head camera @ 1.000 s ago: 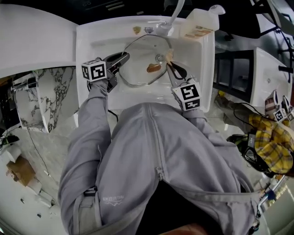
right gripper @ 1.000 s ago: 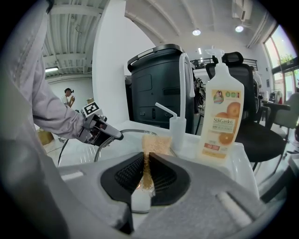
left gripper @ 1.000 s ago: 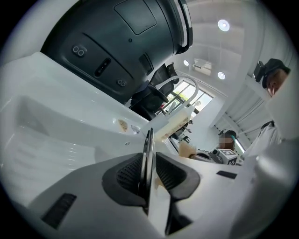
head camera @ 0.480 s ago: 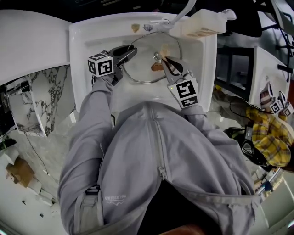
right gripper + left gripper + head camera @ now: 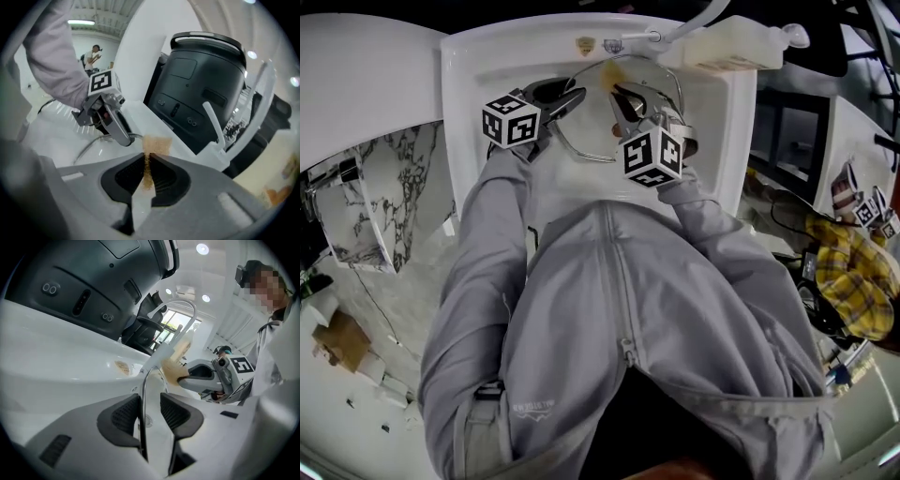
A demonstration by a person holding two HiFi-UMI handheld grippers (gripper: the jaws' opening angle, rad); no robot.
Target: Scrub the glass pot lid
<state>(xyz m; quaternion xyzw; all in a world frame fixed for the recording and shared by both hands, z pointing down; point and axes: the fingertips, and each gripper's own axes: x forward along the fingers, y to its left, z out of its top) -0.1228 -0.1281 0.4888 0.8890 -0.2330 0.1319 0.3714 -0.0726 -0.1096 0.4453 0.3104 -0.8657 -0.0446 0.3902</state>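
The glass pot lid (image 5: 586, 127) stands tilted in the white sink (image 5: 487, 66). In the left gripper view its metal rim (image 5: 142, 385) runs between the jaws of my left gripper (image 5: 150, 405). The jaws are opening: the rim lies against the left pad, and a gap shows to the right pad. My left gripper (image 5: 570, 96) sits at the lid's left edge. My right gripper (image 5: 621, 92) is shut on a thin brown scrub pad (image 5: 157, 144), held at the lid's far rim. The scrub pad (image 5: 176, 369) also shows in the left gripper view.
A white faucet (image 5: 684, 28) arches over the sink's back edge, with a cream soap bottle (image 5: 736, 47) beside it. A black appliance (image 5: 201, 79) stands behind the sink. A marble panel (image 5: 380, 202) is at the left and yellow plaid cloth (image 5: 853, 281) at the right.
My right gripper has carried the scrub pad from the lid's middle up to its far rim near the faucet. My left gripper's jaws have spread apart around the rim.
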